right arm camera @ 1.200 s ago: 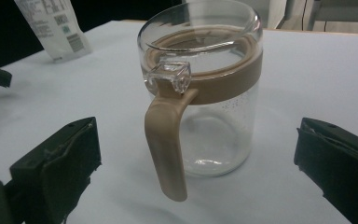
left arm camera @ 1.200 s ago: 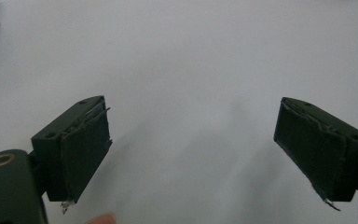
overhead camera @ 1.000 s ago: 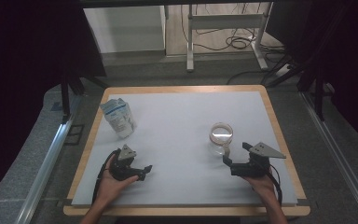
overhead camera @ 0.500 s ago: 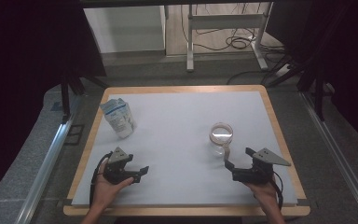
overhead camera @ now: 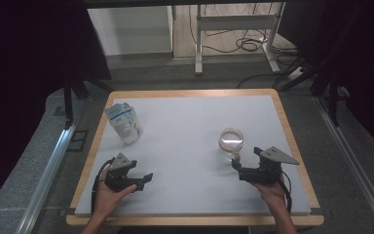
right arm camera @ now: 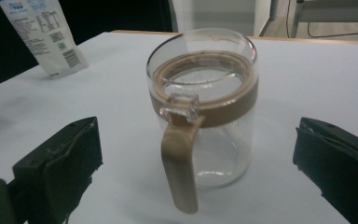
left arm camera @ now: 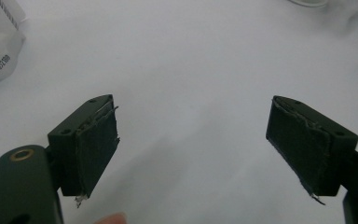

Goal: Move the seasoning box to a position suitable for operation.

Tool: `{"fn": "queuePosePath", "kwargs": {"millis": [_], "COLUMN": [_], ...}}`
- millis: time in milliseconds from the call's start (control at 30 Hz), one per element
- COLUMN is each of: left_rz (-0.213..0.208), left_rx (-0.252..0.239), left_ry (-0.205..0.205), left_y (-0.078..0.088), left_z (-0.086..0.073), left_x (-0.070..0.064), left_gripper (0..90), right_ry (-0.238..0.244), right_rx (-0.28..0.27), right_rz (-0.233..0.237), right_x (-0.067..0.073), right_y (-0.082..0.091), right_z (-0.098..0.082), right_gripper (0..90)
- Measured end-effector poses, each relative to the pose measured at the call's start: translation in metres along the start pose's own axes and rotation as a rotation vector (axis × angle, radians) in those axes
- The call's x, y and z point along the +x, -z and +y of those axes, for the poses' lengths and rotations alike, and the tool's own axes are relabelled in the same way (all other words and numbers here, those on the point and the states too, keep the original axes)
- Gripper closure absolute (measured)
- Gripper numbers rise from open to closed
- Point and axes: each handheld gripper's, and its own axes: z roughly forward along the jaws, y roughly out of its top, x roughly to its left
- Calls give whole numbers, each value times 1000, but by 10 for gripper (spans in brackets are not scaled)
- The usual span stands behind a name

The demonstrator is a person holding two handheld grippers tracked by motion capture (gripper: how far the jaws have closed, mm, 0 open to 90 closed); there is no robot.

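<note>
Facing glass mug, jaws apart

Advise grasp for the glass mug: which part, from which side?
Take the glass mug by its tan handle, coming in level from the person's side with the right tongs. The mug stands upright with the handle turned toward those tongs, centred between their open jaws, and the strap is narrow enough to pinch. The glass body looks nearly as wide as the opening and probably slippery.
</note>
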Motion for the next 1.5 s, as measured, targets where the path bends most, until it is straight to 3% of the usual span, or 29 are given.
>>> {"fn": "queuePosePath", "kwargs": {"millis": [67,167,267,367,467,567,667,933,1067,1233,1367,1500], "left_rz": [9,9,-1,-3,-4,-6,-1,6,0,-12,-19,-21], "left_rx": [-5,-18,-27,-26,-26,-28,-26,-34,-38,-32,-20,-17], "left_ry": [2,5,5,-7,-13,-14,-16,-12,-19,-29,-35,-37], "left_y": [3,7,8,7,7,7,7,8,7,3,0,0], "left_z": [-1,1,3,4,4,4,4,7,10,11,10,9], "left_x": [-1,-3,-3,-2,1,3,6,8,4,0,-3,-5], "left_gripper": [167,167,167,167,167,167,168,168,168,168,167,167], "right_ry": [4,36,28,54,30,33,42,57,59,142,213,239], "right_rx": [7,37,62,124,136,144,137,155,146,114,129,143], "right_rz": [-6,-54,-54,-79,-83,-96,-122,-128,-69,50,150,252], "right_x": [2,4,4,6,4,5,3,4,3,11,21,26], "right_y": [-8,-23,-39,-61,-75,-83,-85,-84,-77,-56,-39,-27], "right_z": [4,15,26,26,24,23,23,25,27,32,30,22], "right_gripper": [13,11,7,0,0,16,99,109,110,110,110,110]}}
